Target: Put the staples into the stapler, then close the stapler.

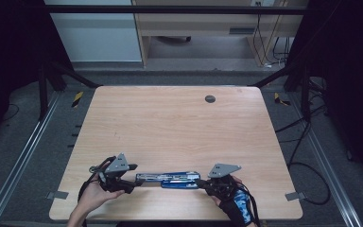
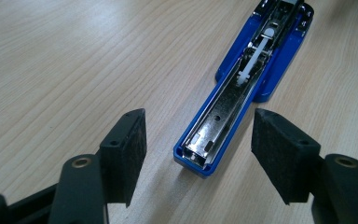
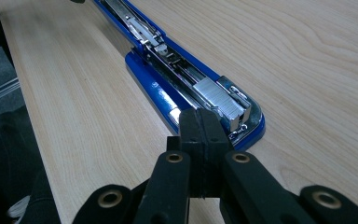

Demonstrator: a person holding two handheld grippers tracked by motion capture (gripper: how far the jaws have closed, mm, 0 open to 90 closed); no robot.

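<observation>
Meanwhile left tongs [image 2: 198,156] gape round stapler [image 2: 242,88] — right tongs [image 3: 204,135] closed.

You see a blue stapler [image 1: 168,179] with a silver metal channel, lying on the pale wood-grain worktop [image 1: 170,123]; beside the stapler, each tool's pads [image 2: 126,154] are black.

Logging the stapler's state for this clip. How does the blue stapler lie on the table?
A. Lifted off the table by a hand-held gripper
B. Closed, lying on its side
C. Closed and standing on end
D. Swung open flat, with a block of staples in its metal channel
D: the stapler lies opened out flat on the table, and a silver block of staples sits in its channel.
</observation>
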